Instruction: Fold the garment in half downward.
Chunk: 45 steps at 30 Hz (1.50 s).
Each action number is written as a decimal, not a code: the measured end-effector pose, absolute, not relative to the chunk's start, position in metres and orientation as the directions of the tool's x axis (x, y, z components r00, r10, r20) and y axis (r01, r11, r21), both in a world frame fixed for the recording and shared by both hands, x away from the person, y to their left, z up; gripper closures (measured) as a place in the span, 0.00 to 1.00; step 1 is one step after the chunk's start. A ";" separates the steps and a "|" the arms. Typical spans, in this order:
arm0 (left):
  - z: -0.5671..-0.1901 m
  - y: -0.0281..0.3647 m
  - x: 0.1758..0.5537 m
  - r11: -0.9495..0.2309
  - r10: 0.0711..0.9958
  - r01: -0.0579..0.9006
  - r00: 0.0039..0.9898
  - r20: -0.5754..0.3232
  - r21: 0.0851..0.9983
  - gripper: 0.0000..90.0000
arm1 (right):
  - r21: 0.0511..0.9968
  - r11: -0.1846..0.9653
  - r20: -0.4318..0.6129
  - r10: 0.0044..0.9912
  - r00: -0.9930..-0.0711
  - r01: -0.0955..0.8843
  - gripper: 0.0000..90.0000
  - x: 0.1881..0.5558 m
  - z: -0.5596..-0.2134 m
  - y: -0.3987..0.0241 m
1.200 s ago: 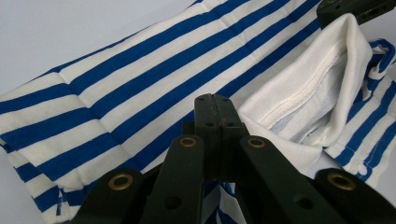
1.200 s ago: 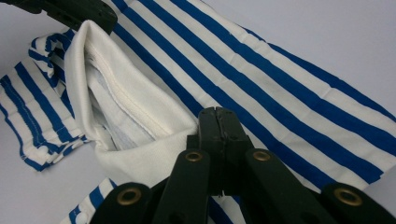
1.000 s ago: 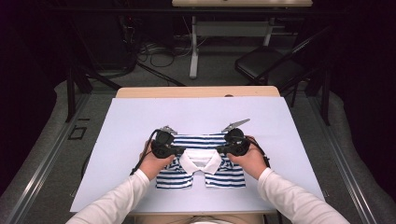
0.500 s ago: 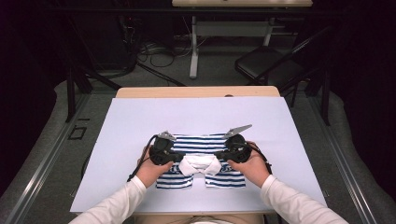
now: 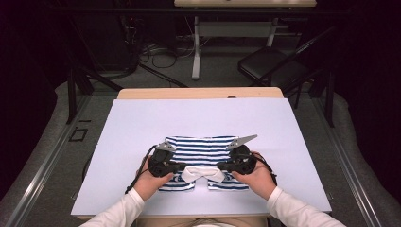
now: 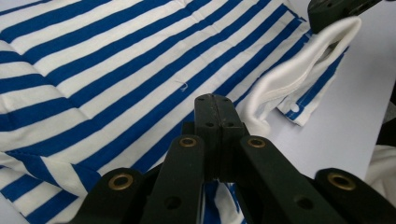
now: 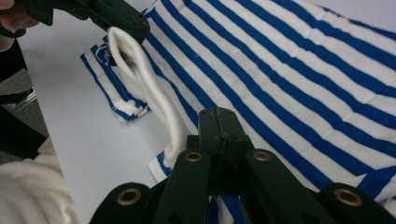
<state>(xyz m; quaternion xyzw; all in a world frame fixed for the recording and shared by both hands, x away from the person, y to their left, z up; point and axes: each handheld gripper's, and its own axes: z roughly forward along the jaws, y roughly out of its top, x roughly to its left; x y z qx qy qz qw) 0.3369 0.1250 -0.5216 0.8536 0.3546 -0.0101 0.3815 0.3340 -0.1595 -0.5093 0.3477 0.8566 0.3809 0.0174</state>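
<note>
A blue-and-white striped shirt [image 5: 203, 149] lies flat on the pale lavender table cover [image 5: 198, 118], its white collar [image 5: 203, 173] toward the near edge. My left gripper [image 5: 182, 166] is shut on the collar's left end and my right gripper [image 5: 220, 165] on its right end. In the left gripper view my closed jaws [image 6: 215, 100] sit over the stripes [image 6: 116, 70], and the collar [image 6: 289, 74] runs up to the other gripper. The right gripper view has my closed jaws [image 7: 218, 114] beside the collar [image 7: 154, 93], which arches up into the left gripper's tip.
Bare cover lies on all sides of the shirt, widest at the far end near the wooden table edge [image 5: 198, 92]. Beyond the table stand a dark chair [image 5: 269, 66], a white table leg [image 5: 196, 52] and floor cables [image 5: 156, 49].
Both hands have drawn back toward the near edge of the table, bringing the white collar with them. The shirt's far edge has stayed in place.
</note>
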 end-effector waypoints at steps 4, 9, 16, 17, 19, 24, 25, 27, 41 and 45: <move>-0.524 0.120 0.330 -0.474 0.587 0.602 0.760 -0.279 0.642 1.00 | 0.663 0.467 0.248 0.600 -0.761 0.585 1.00 0.326 -0.514 -0.159; -0.528 0.118 0.322 -0.492 0.575 0.593 0.771 -0.274 0.638 1.00 | 0.659 0.468 0.258 0.595 -0.761 0.589 1.00 0.319 -0.519 -0.161; -0.535 0.119 0.315 -0.490 0.573 0.597 0.769 -0.281 0.635 1.00 | 0.657 0.469 0.268 0.586 -0.765 0.590 1.00 0.308 -0.524 -0.162; -0.537 0.119 0.313 -0.488 0.575 0.601 0.767 -0.285 0.633 1.00 | 0.659 0.469 0.267 0.585 -0.766 0.588 1.00 0.307 -0.526 -0.162; -0.540 0.120 0.311 -0.488 0.576 0.604 0.765 -0.287 0.630 1.00 | 0.655 0.473 0.268 0.584 -0.766 0.589 1.00 0.304 -0.528 -0.162; -0.545 0.122 0.307 -0.482 0.580 0.613 0.758 -0.297 0.626 1.00 | 0.644 0.488 0.263 0.582 -0.770 0.589 1.00 0.301 -0.534 -0.161; -0.546 0.123 0.307 -0.484 0.580 0.613 0.759 -0.296 0.624 1.00 | 0.639 0.493 0.261 0.582 -0.770 0.590 1.00 0.300 -0.535 -0.161; -0.546 0.122 0.306 -0.472 0.586 0.618 0.753 -0.300 0.628 1.00 | 0.639 0.491 0.265 0.582 -0.769 0.592 1.00 0.299 -0.537 -0.160; -0.542 0.124 0.307 -0.467 0.588 0.618 0.751 -0.300 0.632 1.00 | 0.652 0.475 0.269 0.585 -0.765 0.591 1.00 0.299 -0.535 -0.161; -0.541 0.125 0.308 -0.466 0.592 0.618 0.749 -0.296 0.633 1.00 | 0.655 0.469 0.271 0.586 -0.764 0.592 1.00 0.299 -0.534 -0.161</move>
